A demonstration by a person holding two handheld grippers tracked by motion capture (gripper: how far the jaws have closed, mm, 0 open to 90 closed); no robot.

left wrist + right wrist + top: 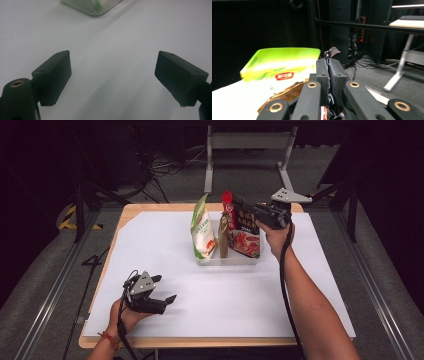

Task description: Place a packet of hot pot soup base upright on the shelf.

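Red pouch (pixel 243 231) stands upright in the right half of the clear tray (pixel 235 260), just above the middle of the high view, its top edge pinched flat in the right claw (pixel 239 202). In the right gripper view the two jaws sit pressed together on the crumpled seal of the pouch (pixel 331 53), so the claw is narrow and holding it. Its lower edge looks to be down in the tray, though whether it rests fully on the floor I cannot tell.

Just left of it a small brown packet (pixel 223 240) stands against the pouch, and further left a green bag (pixel 203 231) leans in the tray's left half, apart from the pouch. All of this sits on the white tabletop (pixel 150 250).

The step in hand appears to be seating the pouch in the tray. To do it well, keep the pouch vertical, lower it straight until the base is borne by the tray, and only then part the jaws; letting go early could tip it onto the brown packet or over the tray wall.

The left claw (pixel 167 296) rests low in the lower left of the high view, jaws wide apart with nothing between them, over bare tabletop.
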